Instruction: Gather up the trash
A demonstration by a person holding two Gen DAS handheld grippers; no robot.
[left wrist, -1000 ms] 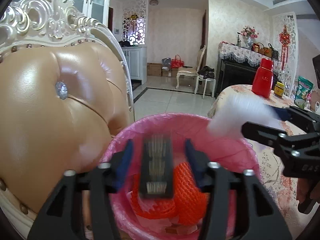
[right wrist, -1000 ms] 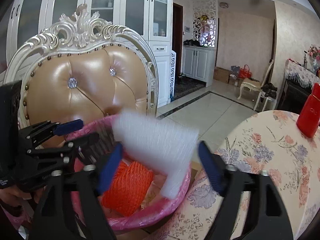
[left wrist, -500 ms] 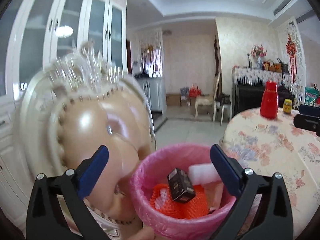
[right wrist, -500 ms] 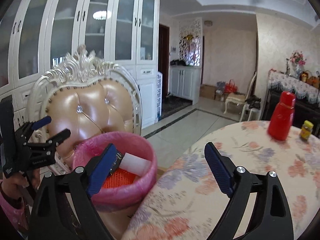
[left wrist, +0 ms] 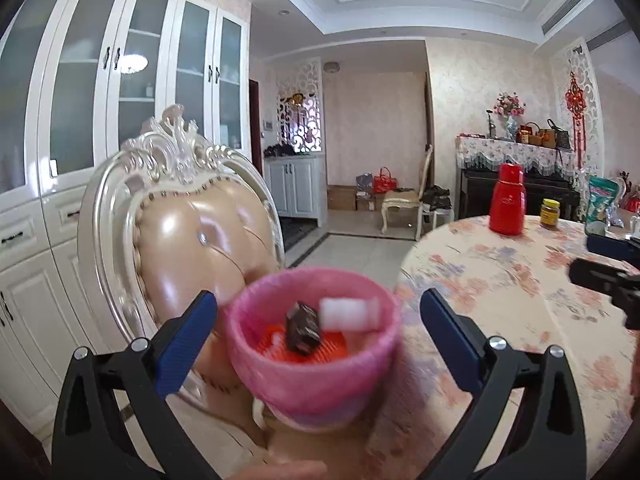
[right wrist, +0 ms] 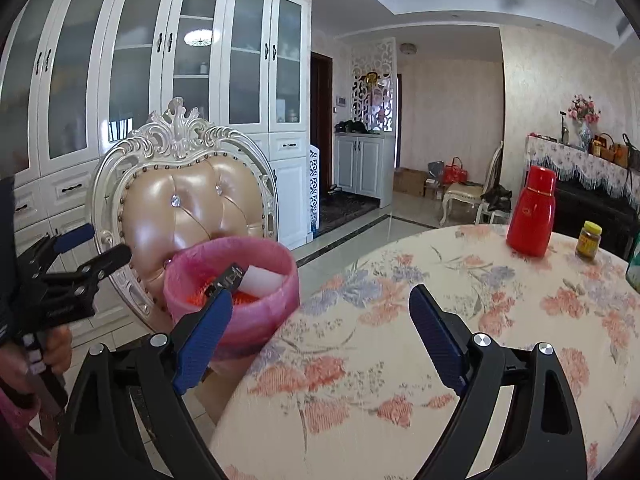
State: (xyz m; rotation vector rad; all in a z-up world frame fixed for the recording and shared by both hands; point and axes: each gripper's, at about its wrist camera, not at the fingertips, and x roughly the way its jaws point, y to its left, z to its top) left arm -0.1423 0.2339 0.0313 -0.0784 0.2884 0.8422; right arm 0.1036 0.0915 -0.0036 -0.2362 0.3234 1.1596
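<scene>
Both grippers, left and right, gape empty at lower centre, the pink bin holding a white block and dark box.

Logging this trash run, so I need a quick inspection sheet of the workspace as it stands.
Surface: table with floral cloth, bare near the grippers.
Job's things: pink bin beside the table edge, holding a dark box, white foam and orange netting.
Clutter: red flask, jar, green bag at the far side.
Grippers: left gripper open, empty, over the bin; right gripper open, empty, over the table.
Cables: nothing seen.
Surroundings: chair behind the bin, white cabinets, tiled floor.
</scene>
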